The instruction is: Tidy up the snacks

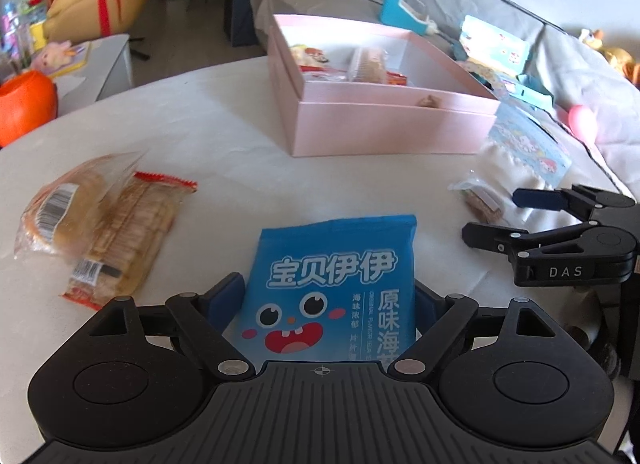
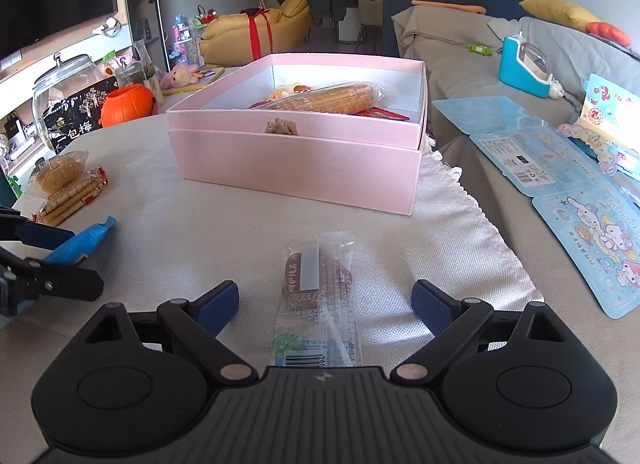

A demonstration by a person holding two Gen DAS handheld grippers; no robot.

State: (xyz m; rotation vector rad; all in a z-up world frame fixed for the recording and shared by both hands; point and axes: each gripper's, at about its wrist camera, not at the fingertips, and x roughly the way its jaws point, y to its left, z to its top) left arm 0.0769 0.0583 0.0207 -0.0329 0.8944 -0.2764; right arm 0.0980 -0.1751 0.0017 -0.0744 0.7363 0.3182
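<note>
Straddling the blue seaweed packet with the left gripper, jaws spread wide, pads not visibly pressing; better closing squarely across its puffy middle. Sitting upright between the fingers, glossy, cartoon-faced. Hovering wide and empty, the right gripper, a clear-wrapped brown bar lying between its fingers. Waiting ahead, the pink box.

Blue snack bag: white letters, funny face with big eyes, red mouth, pink cheeks.
Box: pink outside, white inside.
Cloth on table: plain pale grey.
Clear wrapper: brown snack inside, green spot, barcode.
Cracker pack: tan, red zigzag ends.
Pumpkin pot: orange.
Sticker sheets: light blue, cartoon animals.
Finger pads: dark blue on black.
</note>
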